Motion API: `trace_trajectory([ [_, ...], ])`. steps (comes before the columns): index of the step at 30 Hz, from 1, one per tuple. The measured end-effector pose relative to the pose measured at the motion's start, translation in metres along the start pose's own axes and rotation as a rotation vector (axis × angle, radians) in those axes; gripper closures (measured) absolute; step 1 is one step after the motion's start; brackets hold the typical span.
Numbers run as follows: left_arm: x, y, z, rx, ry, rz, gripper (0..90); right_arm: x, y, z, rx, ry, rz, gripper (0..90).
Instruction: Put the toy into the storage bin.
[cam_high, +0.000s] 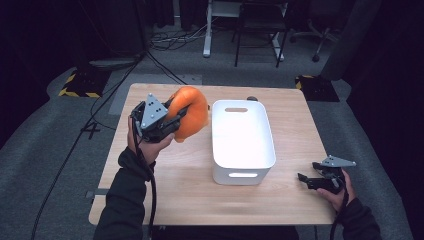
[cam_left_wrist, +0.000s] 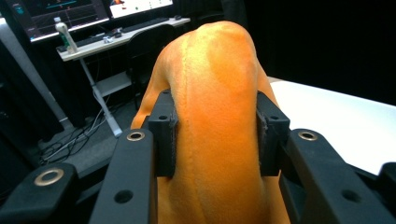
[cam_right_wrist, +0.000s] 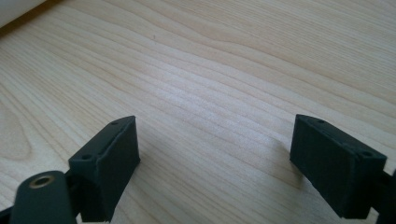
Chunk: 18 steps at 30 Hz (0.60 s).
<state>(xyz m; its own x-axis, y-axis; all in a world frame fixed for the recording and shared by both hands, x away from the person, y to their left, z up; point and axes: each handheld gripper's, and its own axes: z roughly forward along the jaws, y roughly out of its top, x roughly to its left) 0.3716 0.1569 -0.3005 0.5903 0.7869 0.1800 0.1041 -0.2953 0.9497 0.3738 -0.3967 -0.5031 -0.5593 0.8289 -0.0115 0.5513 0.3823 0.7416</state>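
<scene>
The left hand-held gripper (cam_high: 172, 120), left of centre in the high view, has its jaws closed tight on a soft orange plush toy (cam_high: 189, 113), and its own view shows the black pads (cam_left_wrist: 164, 135) pressing into the fabric on both sides. The toy is lifted off the pale wooden tabletop (cam_high: 170, 175), just left of the white rectangular plastic bin (cam_high: 243, 172) with cut-out handles and not touching it. The pick-up looks done; what seems left is carrying the toy over the bin's near wall and letting go inside (the bin looks empty from above). The right hand-held gripper (cam_high: 306, 179), at the lower right of the high view, holds nothing, its jaws spread wide over bare wood (cam_right_wrist: 205, 93). Nothing lies between toy and bin; a small dark object (cam_high: 252, 98) sits at the tabletop's far edge behind the bin, well out of the way.
</scene>
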Motion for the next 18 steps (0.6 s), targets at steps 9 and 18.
trace_trajectory([
  [9,-0.011,0.019,0.006,-0.034,-0.027,0.013,60.5,0.000,0.000,0.000,0.000,0.001,-0.003,15.7],
  [18,-0.018,0.029,0.013,-0.037,-0.053,0.039,60.4,0.000,0.000,0.000,0.000,0.001,-0.004,15.6],
])
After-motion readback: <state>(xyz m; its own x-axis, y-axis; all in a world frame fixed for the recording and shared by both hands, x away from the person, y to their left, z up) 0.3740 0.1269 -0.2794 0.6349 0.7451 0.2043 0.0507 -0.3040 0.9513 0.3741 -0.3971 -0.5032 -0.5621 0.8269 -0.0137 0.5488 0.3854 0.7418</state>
